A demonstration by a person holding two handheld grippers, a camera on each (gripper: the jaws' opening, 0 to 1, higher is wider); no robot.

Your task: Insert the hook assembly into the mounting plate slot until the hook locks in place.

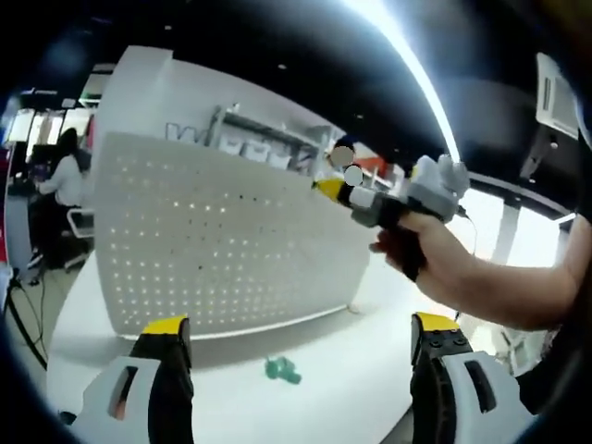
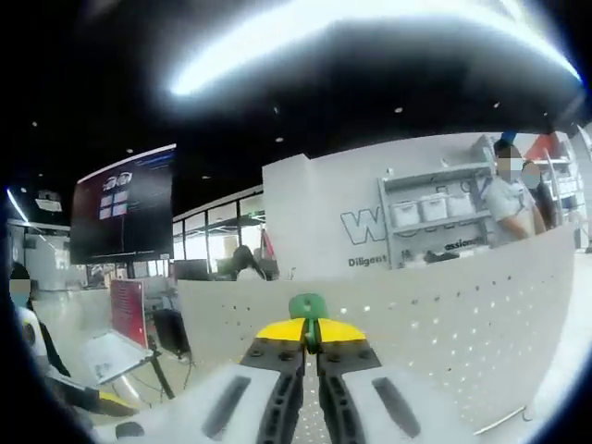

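Right gripper [image 2: 311, 344] jaws clenched on green hook [image 2: 307, 305], held near the pegboard [image 1: 222, 240]. Left gripper [image 1: 301, 338] jaws released above table [image 1: 351, 370]; second green hook [image 1: 282, 371] lies there.

White wall [image 2: 370, 217] past the right gripper [image 2: 312, 347] jaws, above the pegboard [image 2: 444, 314], is showing big letters starting "W", rest hidden by a shelf unit [image 2: 435, 217]. Smaller line under it is reading "Diligent...", remainder too blurred. Dark hanging screen [image 2: 125, 208] up-left of the jaws is displaying tiles, unreadable. Left gripper view: same wall lettering is showing partial, illegible.
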